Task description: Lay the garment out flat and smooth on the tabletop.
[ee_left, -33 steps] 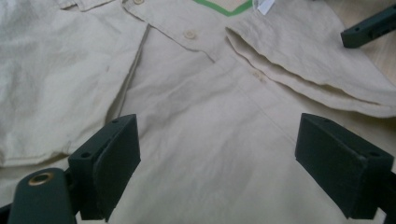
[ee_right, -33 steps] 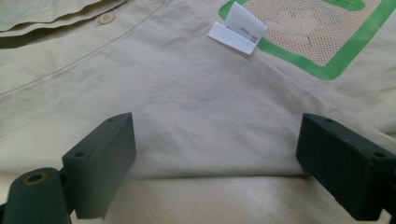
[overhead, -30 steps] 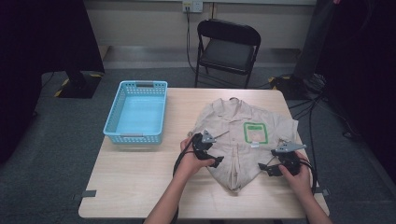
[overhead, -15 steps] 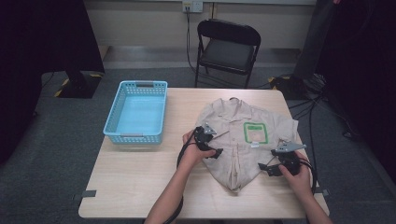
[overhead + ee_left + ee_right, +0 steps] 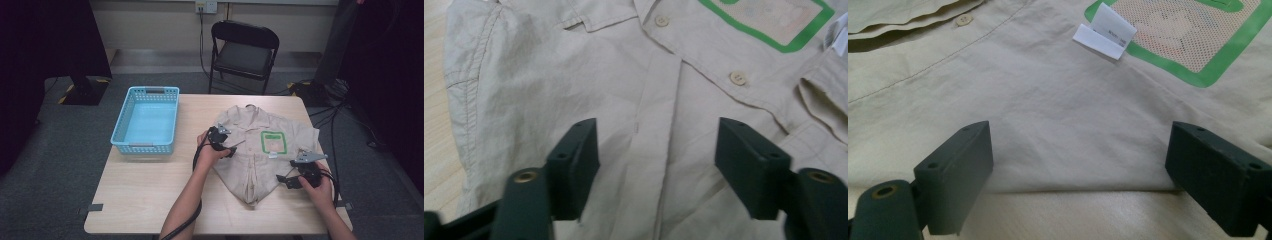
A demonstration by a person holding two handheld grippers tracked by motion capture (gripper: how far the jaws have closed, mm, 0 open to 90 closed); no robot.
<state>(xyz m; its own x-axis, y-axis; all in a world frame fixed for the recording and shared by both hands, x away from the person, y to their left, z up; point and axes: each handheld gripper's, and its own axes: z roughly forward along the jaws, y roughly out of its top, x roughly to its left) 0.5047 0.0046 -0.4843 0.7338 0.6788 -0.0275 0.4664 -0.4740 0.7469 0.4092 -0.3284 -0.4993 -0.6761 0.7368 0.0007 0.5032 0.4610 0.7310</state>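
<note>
Grippers — two (image 5: 231, 148) (image 5: 286, 181) — fingers apart over one beige shirt (image 5: 250, 165), one basket (image 5: 147, 125).

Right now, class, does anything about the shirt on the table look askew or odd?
The shirt lies rumpled, its lower half bunched to a point, not flat. A small white tag sticks out beside the green-edged patch. No tear or stain shows.

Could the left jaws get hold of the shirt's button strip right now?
Probably yes: the left gripper hangs over the shirt, its jaws, which have just been closing, standing apart on either side of the button strip with nothing between.
</note>
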